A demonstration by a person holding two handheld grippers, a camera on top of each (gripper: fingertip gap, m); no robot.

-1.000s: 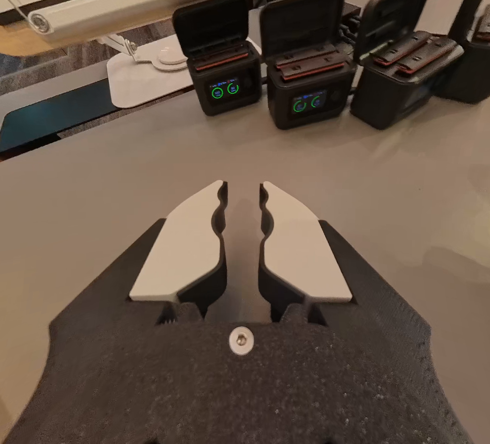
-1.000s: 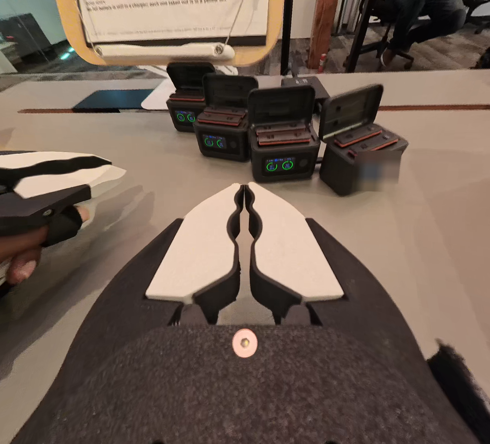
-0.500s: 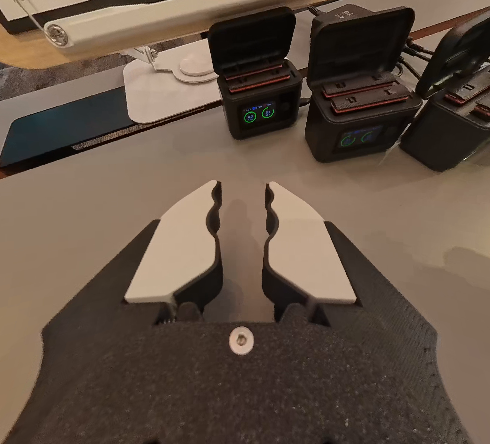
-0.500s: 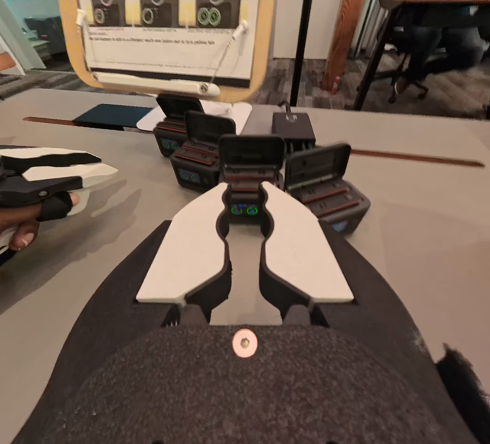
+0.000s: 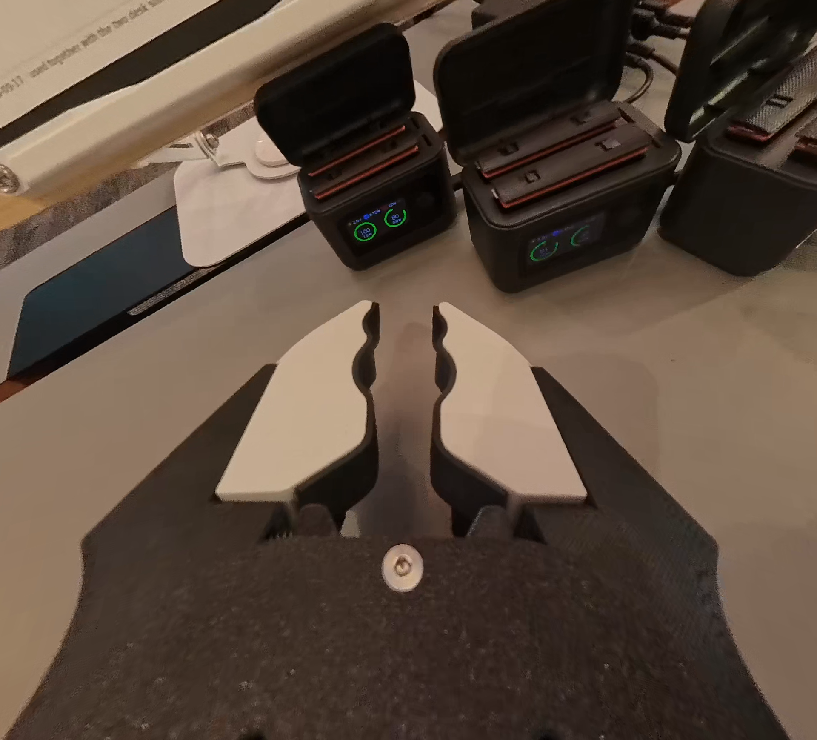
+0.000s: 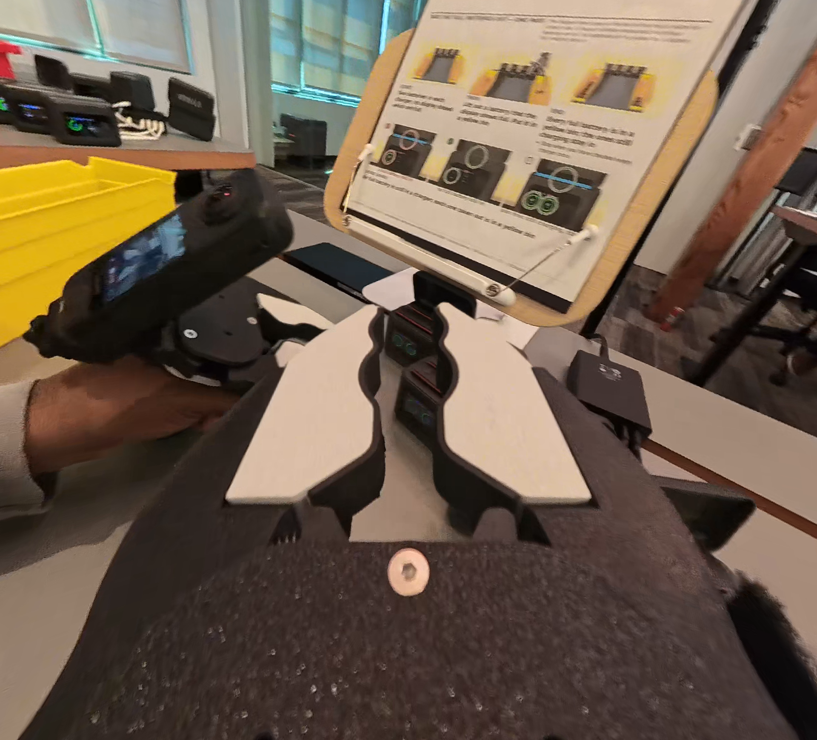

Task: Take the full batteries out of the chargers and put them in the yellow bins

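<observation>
1. The left gripper is held low over the grey table, its white fingers parted with nothing between them; the gap is seen slightly wider than a second ago.
2. The right gripper is also spread and empty, where a second ago its fingers were nearly touching; much of the table beneath is covered by its black body.
3. Just beyond the left gripper, the first charger is seen lid-up with two red-edged batteries seated in its slots and two green rings lit on its display.
4. Beside it, the second charger stands open with two batteries; its display is dim and hard to make out.
5. A third charger is cut off by the right edge; its display is not shown.
6. The chargers have drawn nearer in the left wrist view since the earlier frames.
7. In the right wrist view, only slivers of two chargers are caught between the fingers.
8. A yellow bin is now revealed at far left, partly blocked by the left gripper's camera; its contents are hidden.
9. Behind, the instruction board is blurred.
</observation>
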